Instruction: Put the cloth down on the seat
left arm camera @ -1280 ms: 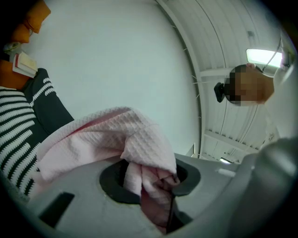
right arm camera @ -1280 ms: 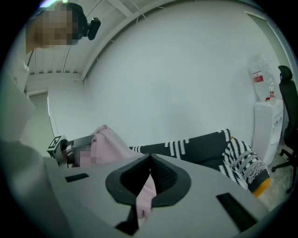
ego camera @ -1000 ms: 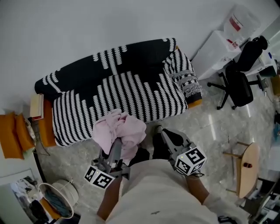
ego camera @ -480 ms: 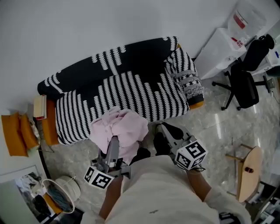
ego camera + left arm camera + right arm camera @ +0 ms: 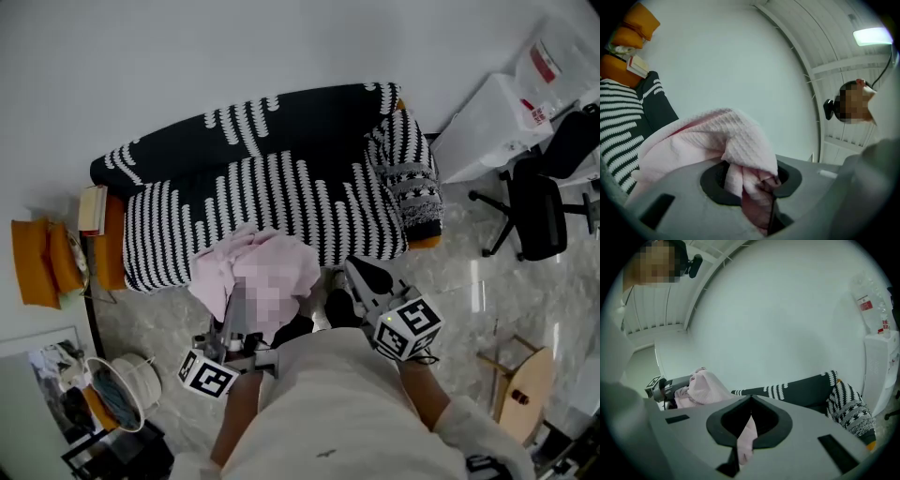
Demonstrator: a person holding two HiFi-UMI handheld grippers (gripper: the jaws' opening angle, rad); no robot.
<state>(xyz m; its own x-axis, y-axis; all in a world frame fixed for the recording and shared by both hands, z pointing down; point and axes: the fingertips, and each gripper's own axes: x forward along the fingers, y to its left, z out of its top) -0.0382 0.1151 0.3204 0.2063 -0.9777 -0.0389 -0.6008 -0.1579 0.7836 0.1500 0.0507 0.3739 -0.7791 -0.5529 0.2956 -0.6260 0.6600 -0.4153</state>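
Cloth (image 5: 251,251) spread slightly wider, pink, waffle-textured, bunched

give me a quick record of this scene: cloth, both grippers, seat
cloth: pink, bunched, held up in front of the sofa, not yet on the seat
left gripper: shut on the bunched part of the cloth
right gripper: shut on a thin strip of the cloth
sofa: black-and-white striped cover, against the wall

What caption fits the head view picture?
The left claw holds a bunched pink cloth by the striped sofa.
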